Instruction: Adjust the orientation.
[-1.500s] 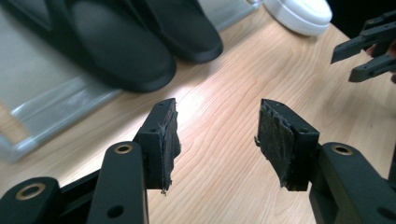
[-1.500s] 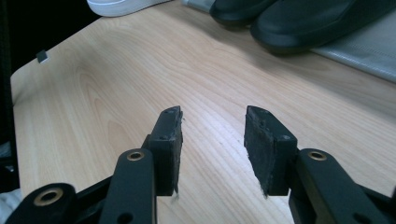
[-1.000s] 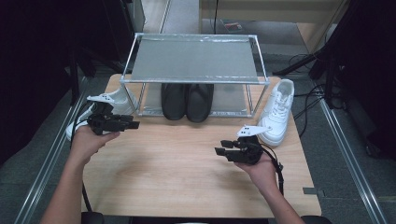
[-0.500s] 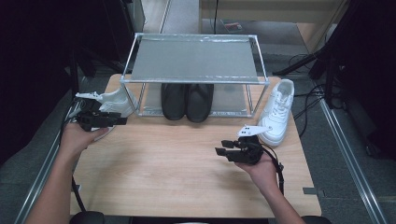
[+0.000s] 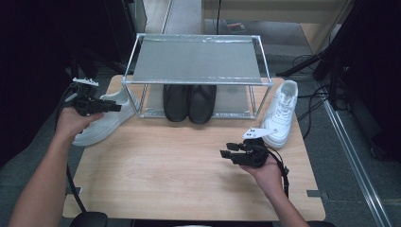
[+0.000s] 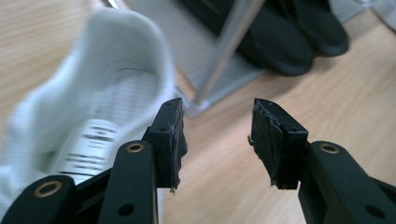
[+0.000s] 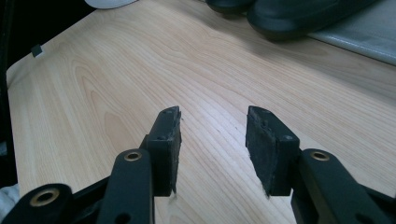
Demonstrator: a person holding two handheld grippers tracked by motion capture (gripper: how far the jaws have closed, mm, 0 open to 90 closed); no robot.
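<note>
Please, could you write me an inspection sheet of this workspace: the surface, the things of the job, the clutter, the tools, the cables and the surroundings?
Surface: wooden table, bare in the middle.
Job's things: left white sneaker lies at the table's left edge beside the metal rack; right white sneaker at the rack's right; pair of black shoes on the rack's lower shelf.
Clutter: nothing seen.
Tools: left tool hovers at the left white sneaker's opening, jaws apart and just been closing, nothing between them; right tool open over bare wood.
Cables: one trails from each tool; more lie on the floor at right.
Surroundings: dark floor, a metal rail at right.
</note>
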